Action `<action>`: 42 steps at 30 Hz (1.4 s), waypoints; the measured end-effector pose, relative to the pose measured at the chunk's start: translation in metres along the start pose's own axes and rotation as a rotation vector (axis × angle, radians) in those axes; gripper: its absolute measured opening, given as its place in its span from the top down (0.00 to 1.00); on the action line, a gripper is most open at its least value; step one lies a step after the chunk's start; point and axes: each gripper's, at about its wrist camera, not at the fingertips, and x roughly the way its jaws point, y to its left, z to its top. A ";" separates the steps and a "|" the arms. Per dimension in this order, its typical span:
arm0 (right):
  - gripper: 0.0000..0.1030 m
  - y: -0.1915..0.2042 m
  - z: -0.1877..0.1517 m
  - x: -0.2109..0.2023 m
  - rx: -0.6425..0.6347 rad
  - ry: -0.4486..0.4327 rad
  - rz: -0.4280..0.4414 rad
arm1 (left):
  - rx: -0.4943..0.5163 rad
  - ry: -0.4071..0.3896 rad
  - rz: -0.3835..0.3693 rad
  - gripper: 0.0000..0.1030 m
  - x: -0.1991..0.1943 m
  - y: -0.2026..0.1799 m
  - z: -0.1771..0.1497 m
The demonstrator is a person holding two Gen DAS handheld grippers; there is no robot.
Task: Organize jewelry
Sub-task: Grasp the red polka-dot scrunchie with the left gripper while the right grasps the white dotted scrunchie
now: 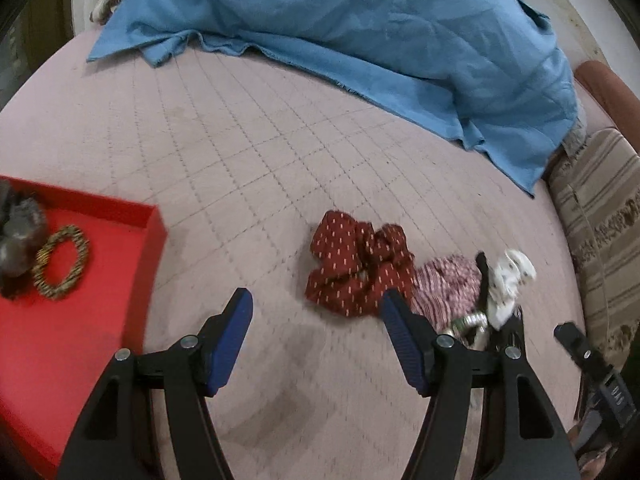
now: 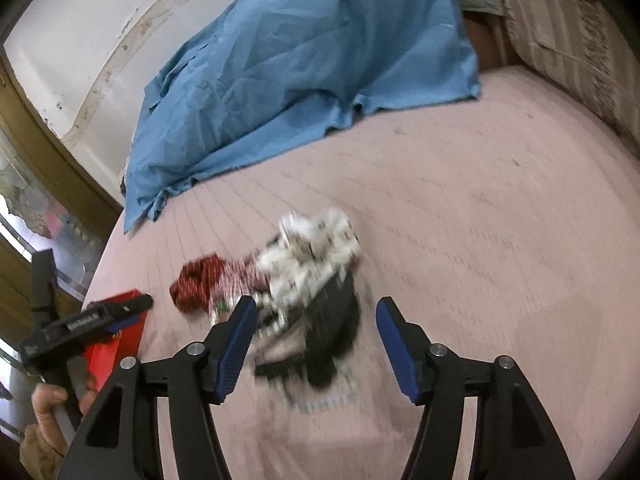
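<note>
A heap of hair ties and jewelry lies on the pink quilted bed (image 1: 260, 140): a dark red dotted scrunchie (image 1: 356, 268), a pink striped one (image 1: 448, 284), a white dotted one (image 1: 512, 280), a black piece (image 1: 482, 276) and silver bangles (image 1: 470, 322). My left gripper (image 1: 317, 304) is open and empty, just short of the red scrunchie. The red tray (image 1: 100, 208) at left holds a gold woven ring (image 1: 60, 262) and a dark lump (image 1: 20, 236). My right gripper (image 2: 316, 308) is open above the blurred heap, over the black piece (image 2: 336, 328) and near the white scrunchie (image 2: 316, 248).
A crumpled blue cloth (image 1: 360, 32) covers the far side of the bed. A striped cushion (image 1: 600, 220) lies along the right edge. In the right wrist view a hand (image 2: 52, 400) holds the left gripper (image 2: 132, 306) over the red tray (image 2: 124, 336).
</note>
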 end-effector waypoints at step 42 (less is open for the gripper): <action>0.93 0.101 0.008 -0.020 -0.158 -0.011 0.059 | -0.117 -0.128 -0.066 0.94 -0.113 0.081 -0.049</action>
